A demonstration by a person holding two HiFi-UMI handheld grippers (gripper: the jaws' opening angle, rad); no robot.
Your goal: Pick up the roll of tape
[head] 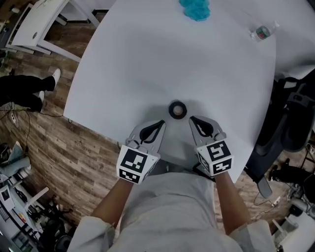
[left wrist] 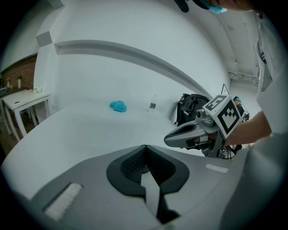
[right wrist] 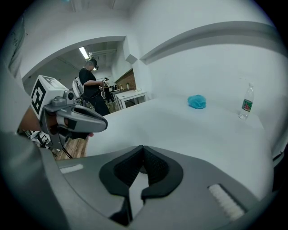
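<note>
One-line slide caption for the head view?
Shut left gripper and shut right gripper point toward the black tape roll on the white table.

There is one tape roll (head: pixel 177 109), one blue cloth (head: pixel 196 9) and one bottle (head: pixel 261 32): three loose things on one large white table (head: pixel 147 64). Two grippers show, the left gripper (head: pixel 161 123) and the right gripper (head: pixel 192 119). Each carries one marker cube, so two cubes: the left cube (head: pixel 132 166) and the right cube (head: pixel 217 157). Two forearms show, the left forearm (head: pixel 115 199) and the right forearm (head: pixel 229 197). Around the table are one small side table (head: pixel 34 22), one black chair (head: pixel 288 125) and one other person (head: pixel 27 93).
</note>
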